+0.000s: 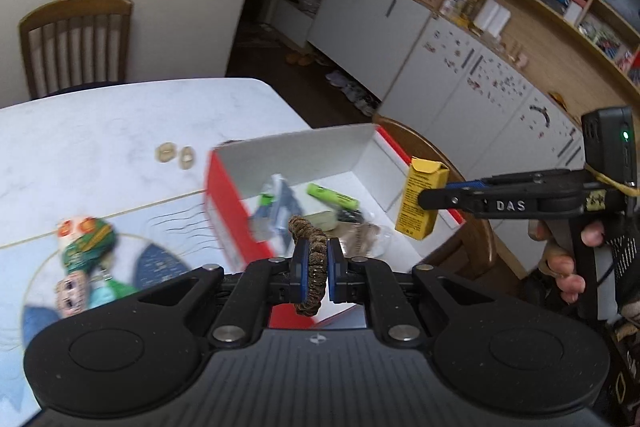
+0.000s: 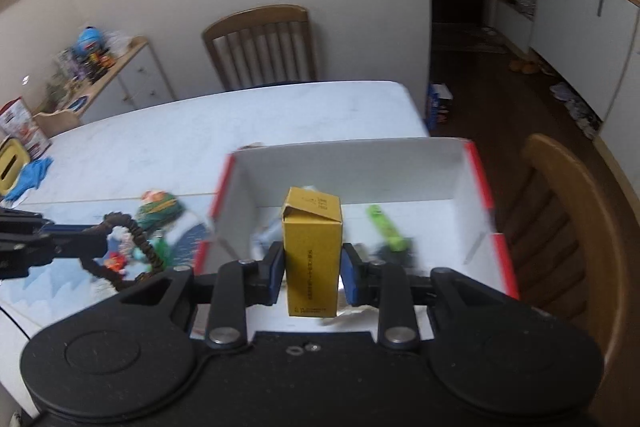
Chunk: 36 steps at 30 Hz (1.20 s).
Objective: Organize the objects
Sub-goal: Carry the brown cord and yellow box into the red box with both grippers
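Observation:
A red box with white inside (image 1: 228, 211) (image 2: 360, 163) stands open on the table. It holds a green tube (image 1: 332, 195) (image 2: 385, 227) and several small packets. My left gripper (image 1: 316, 267) is shut on a brown braided bracelet (image 1: 310, 259), held above the box's near left wall; the bracelet also shows in the right wrist view (image 2: 132, 251). My right gripper (image 2: 312, 273) is shut on a yellow carton (image 2: 312, 255), upright over the box; it also shows in the left wrist view (image 1: 420, 199).
The white marble table (image 1: 100, 131) carries two small tan rings (image 1: 176, 155) and a colourful toy (image 1: 86, 247) on a blue mat. Wooden chairs stand at the far side (image 2: 260, 43) and right of the box (image 2: 572, 227). Cabinets and shelves line the right wall.

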### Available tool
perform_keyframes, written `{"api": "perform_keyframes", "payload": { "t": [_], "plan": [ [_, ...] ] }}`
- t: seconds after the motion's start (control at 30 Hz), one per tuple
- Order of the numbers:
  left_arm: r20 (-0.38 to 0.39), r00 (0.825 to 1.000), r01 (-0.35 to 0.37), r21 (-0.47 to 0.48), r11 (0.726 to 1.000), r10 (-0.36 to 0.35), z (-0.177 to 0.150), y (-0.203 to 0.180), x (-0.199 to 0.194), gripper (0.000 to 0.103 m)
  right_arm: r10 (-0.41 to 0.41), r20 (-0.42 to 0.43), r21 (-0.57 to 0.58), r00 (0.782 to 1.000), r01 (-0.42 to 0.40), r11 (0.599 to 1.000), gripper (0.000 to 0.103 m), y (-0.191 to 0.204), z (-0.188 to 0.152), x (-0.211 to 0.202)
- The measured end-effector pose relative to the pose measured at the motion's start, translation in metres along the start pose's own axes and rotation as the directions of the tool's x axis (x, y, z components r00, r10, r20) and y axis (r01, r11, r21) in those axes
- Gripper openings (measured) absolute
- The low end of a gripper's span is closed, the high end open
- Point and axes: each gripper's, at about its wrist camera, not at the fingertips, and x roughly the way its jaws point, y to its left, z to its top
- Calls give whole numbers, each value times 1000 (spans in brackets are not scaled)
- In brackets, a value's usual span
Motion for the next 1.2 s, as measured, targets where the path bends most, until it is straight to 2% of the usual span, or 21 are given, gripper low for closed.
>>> {"api": "perform_keyframes", "payload": {
  "t": [0.17, 0.4, 0.63, 0.87, 1.2],
  "plan": [
    [-48, 999, 4, 28, 1000, -3, 5, -26, 36, 9, -29, -27, 9, 999, 29, 1000, 28, -31, -3, 8],
    [-135, 990, -37, 52, 998, 44, 4, -44, 90, 9, -55, -71, -13, 996, 54, 998, 28, -61, -1, 30],
    [-223, 967, -105, 91, 990, 123, 1, -47, 132, 9, -74, -146, -82, 986, 62, 995, 28, -70, 2, 64],
    [-281, 943, -151, 108, 983, 175, 3, -44, 161, 9, -55, -198, -132, 979, 29, 991, 28, -68, -2, 91],
    [-305, 917, -224, 140, 965, 257, 9, -39, 187, 9, -45, -214, -159, 976, 11, 987, 28, -67, 4, 116]
  ]
}}
